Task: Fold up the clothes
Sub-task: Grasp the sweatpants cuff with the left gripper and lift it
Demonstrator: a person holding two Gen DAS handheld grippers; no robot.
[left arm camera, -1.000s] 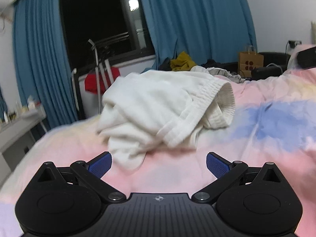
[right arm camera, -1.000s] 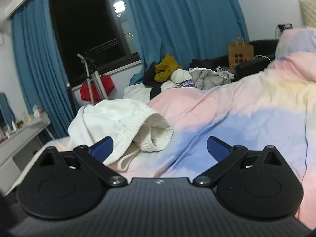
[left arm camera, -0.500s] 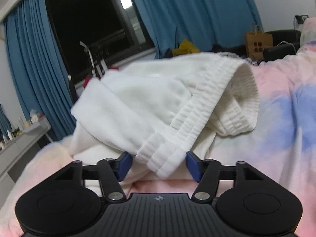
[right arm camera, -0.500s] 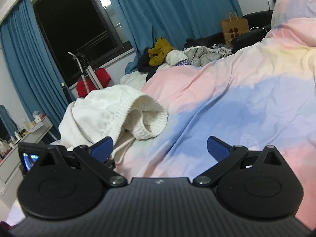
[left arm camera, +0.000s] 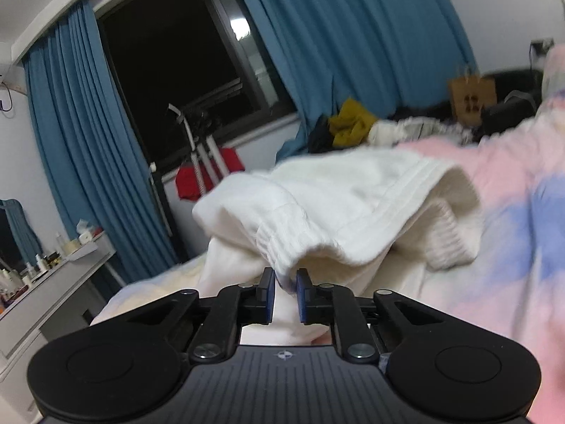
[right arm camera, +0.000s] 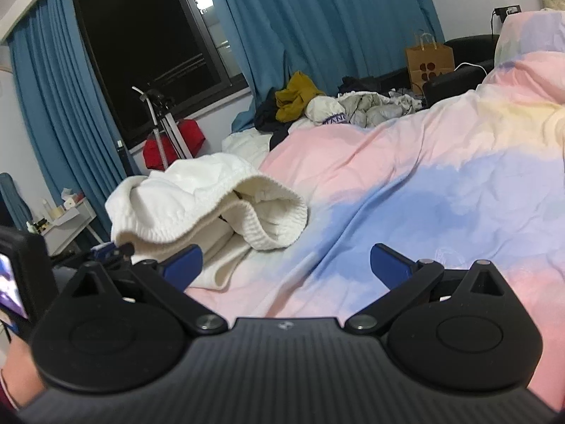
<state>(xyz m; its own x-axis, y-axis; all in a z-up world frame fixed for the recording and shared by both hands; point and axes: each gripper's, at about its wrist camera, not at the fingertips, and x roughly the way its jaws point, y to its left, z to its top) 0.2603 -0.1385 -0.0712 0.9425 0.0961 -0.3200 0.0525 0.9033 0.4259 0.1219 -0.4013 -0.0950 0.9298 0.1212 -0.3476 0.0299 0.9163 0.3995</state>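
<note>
My left tongs (left arm camera: 285,291) clamped narrow on ribbed hem of white garment (left arm camera: 339,205), lifting that edge off the bed (left arm camera: 501,190). Rest of it bunched near bed's left edge. Right tongs (right arm camera: 286,265) spread wide, holding nothing, over pastel duvet just beside garment.

Little lettering can be made out. In the right wrist view a white garment (right arm camera: 326,111) in the far clothes pile carries a dark purple band with letters that look like "AND", cut off at the fold. The brown paper bag (right arm camera: 429,60) bears dark dots only, no words.
</note>
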